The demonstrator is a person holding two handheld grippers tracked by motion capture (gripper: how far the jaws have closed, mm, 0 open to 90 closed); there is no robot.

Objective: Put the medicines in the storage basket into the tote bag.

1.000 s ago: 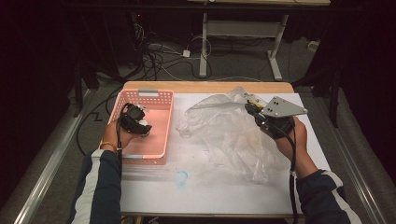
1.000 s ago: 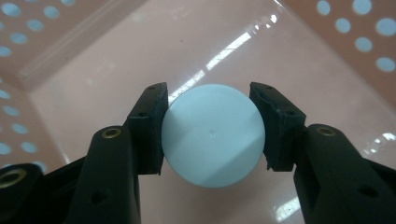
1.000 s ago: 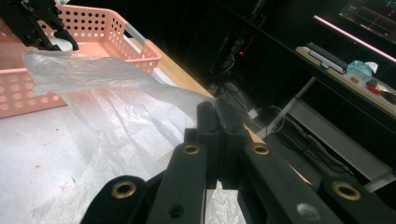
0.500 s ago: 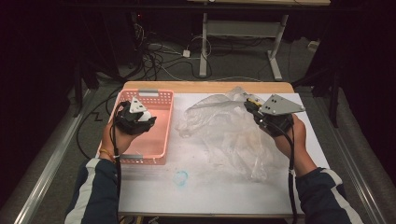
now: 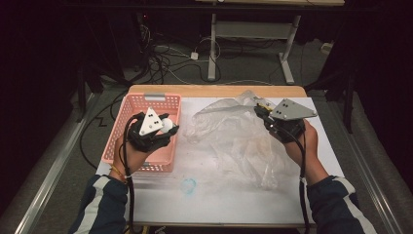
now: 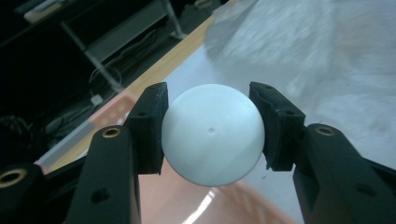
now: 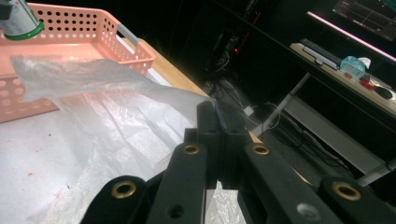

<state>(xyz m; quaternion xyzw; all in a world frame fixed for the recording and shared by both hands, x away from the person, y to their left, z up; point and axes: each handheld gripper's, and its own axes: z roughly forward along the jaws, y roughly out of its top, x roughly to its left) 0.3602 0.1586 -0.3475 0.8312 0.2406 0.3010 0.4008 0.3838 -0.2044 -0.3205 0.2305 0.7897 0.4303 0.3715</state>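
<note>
**White ball held over the basket, bag edge pinched at the right**

At the far left of the table, a pink basket (image 5: 122,146) is sitting on the white surface, its perforated walls running back toward the wooden edge. In the right gripper view a green-capped container (image 7: 17,21) is standing inside it, at the top left corner of that picture.

The left gripper (image 5: 163,130) is hanging over the basket's right half, the person's left hand (image 5: 129,157) wrapped around its body from below and the grey three-cornered plate facing up. Its jaws are standing partly apart and clamping a white ball (image 6: 212,134) between them: in the left gripper view both black pads are pressing on the ball's sides, with the pink basket floor blurred beneath and the plastic beyond.

Just in front of the basket, toward the person, a small bluish mark (image 5: 188,185) is showing on the table (image 5: 219,204).

Across the middle, a clear plastic bag (image 5: 234,141) is lying crumpled and spread over the white surface, reaching from just beside the basket to the right gripper.

At the right, the right gripper (image 5: 260,111) is being held above the table by the person's right hand (image 5: 297,144), pointing left. Its jaws are pressed fully together, and in the right gripper view the bag's upper edge is running into the closed tips, pinched there and lifted off the table.
</note>
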